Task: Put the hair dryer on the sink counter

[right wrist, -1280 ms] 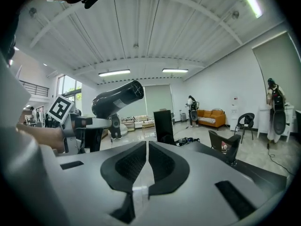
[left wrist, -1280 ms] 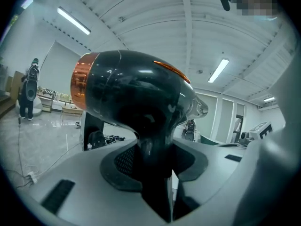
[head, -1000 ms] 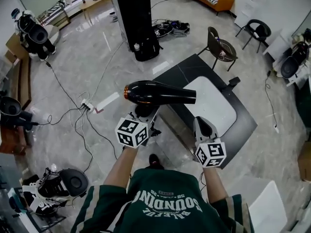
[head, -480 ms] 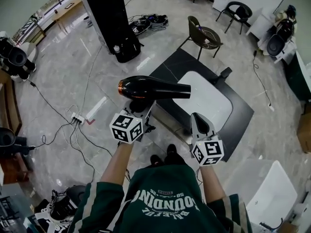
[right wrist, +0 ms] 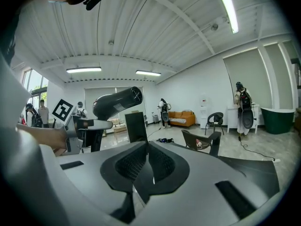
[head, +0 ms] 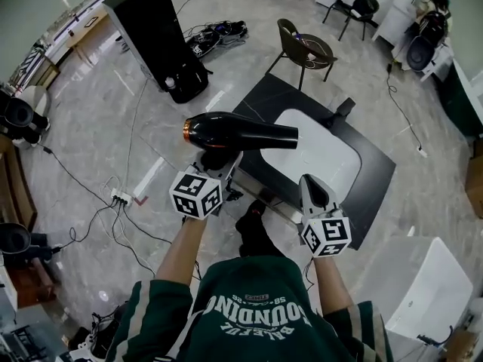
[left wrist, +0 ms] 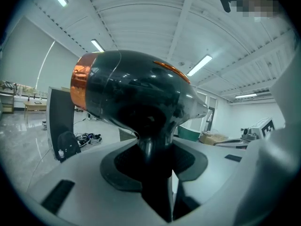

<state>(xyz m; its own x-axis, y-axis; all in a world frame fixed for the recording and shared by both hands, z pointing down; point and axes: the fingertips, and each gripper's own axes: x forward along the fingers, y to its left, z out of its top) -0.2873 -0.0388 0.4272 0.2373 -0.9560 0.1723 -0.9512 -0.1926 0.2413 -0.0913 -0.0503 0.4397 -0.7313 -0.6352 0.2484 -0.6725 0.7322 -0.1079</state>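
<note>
The black hair dryer (head: pixel 238 133) with an orange ring at its back lies level in the air, nozzle pointing right. My left gripper (head: pixel 219 166) is shut on its handle from below; in the left gripper view the handle sits clamped between the jaws under the body (left wrist: pixel 136 98). My right gripper (head: pixel 313 193) is shut and holds nothing, a little to the right of and below the dryer. From the right gripper view the dryer (right wrist: pixel 117 101) shows at the left. The dark sink counter (head: pixel 375 178) with its white basin (head: pixel 324 153) lies just beyond both grippers.
A tall black cabinet (head: pixel 155 32) stands at the back left, and a dark chair (head: pixel 306 51) stands behind the counter. Cables and a power strip (head: pixel 121 198) cross the floor at left. A white box (head: pixel 430 292) sits at the lower right. The person's shoe (head: pixel 253 228) is between the grippers.
The view has moved forward toward the sink counter, which now lies closer under the grippers. The hair dryer stays in the left gripper, in the same pose.
</note>
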